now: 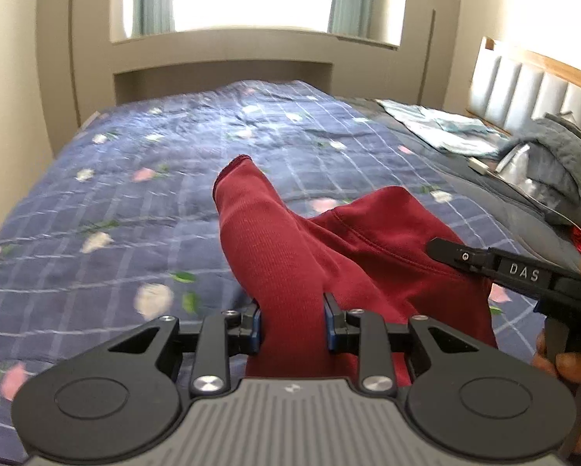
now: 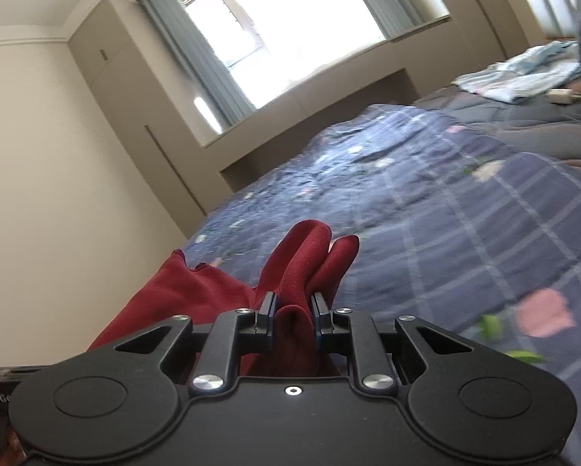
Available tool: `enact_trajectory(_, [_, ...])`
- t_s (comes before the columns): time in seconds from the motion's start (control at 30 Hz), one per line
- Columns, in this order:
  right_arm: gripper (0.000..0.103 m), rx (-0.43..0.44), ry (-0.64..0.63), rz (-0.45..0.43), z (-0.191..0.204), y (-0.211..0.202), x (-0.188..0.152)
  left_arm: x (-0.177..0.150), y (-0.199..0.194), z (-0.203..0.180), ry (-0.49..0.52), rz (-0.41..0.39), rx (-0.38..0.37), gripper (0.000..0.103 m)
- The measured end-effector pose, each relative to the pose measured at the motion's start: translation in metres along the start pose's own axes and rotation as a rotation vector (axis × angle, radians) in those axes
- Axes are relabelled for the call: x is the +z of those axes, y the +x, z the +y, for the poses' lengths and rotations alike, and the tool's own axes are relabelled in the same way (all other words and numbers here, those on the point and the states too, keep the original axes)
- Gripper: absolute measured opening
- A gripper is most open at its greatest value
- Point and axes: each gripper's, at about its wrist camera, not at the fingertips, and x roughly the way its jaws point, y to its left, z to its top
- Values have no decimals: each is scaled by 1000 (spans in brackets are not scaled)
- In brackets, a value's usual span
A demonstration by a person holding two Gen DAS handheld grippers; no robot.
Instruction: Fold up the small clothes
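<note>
Jaws of our left gripper (image 1: pixel 292 320) clamp a bunched sleeve of the dark red garment (image 1: pixel 368 248), which hangs lifted above the blue checked bedspread (image 1: pixel 115 194). Our right gripper (image 2: pixel 292 316) pinches another gathered part of it. We see folded pale cloth (image 1: pixel 442 128) and grey bedding (image 1: pixel 554 155) near the headboard (image 1: pixel 531 81).

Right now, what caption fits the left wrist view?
Left gripper pinches a red garment above the checked bedspread.
</note>
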Motion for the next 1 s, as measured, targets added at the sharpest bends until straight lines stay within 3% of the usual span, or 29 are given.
enact_trajectory(0.37, [19, 66, -79, 82, 88, 73, -25, -17, -3, 110, -157, -29, 81, 32])
enact_trajectory(0.53, [19, 21, -106, 157, 95, 93, -50, -43, 17, 142, -237, 32, 65, 32])
enact_trajectory(0.73, [22, -26, -121, 171, 84, 95, -64, -63, 21, 156, -302, 43, 44, 37])
enact_trajectory(1.0, [45, -67, -147, 159, 78, 88, -65, -64, 17, 158, -350, 73, 49, 69])
